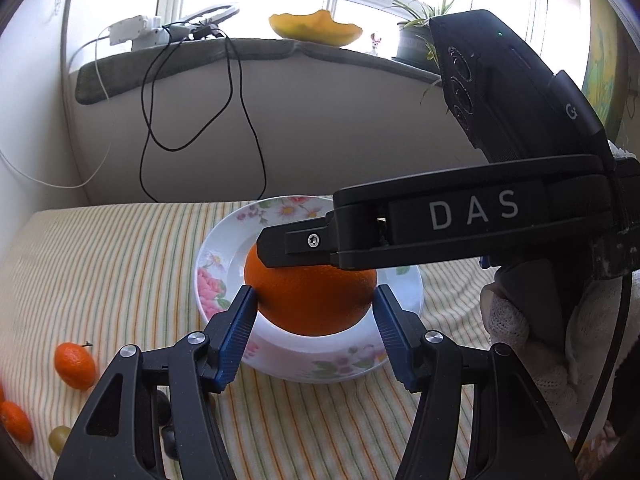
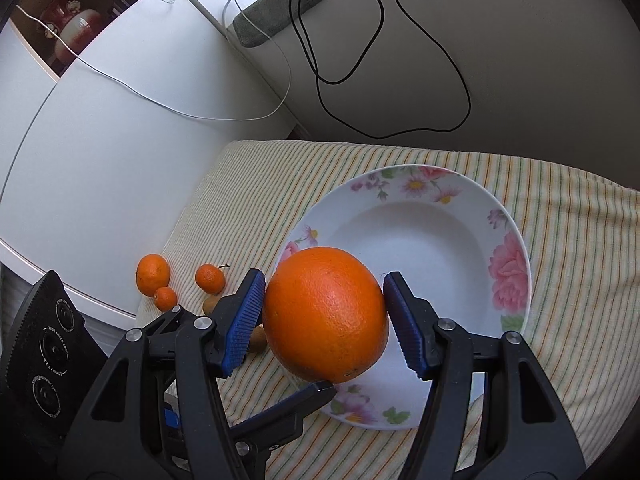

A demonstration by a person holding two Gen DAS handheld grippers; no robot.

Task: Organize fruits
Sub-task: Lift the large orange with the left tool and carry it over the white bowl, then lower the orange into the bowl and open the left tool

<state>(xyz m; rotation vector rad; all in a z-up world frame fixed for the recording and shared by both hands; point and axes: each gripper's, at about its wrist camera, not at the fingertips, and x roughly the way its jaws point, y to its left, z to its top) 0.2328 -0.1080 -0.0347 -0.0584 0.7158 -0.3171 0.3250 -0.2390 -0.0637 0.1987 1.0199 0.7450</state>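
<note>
Over floral plate (image 2: 508,240), both grippers' jaws bracketing orange (image 2: 326,314)

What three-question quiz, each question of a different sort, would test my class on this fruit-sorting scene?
1. True or false: the small orange mandarins lie in the white floral plate.
2. What sits between the fingers of the right gripper? A) a large round orange; B) a green grape; C) a brown kiwi.
3. In the right wrist view, how many small orange mandarins lie on the striped cloth?

Key: 1 false, they lie on the cloth; 2 A; 3 three.
</note>
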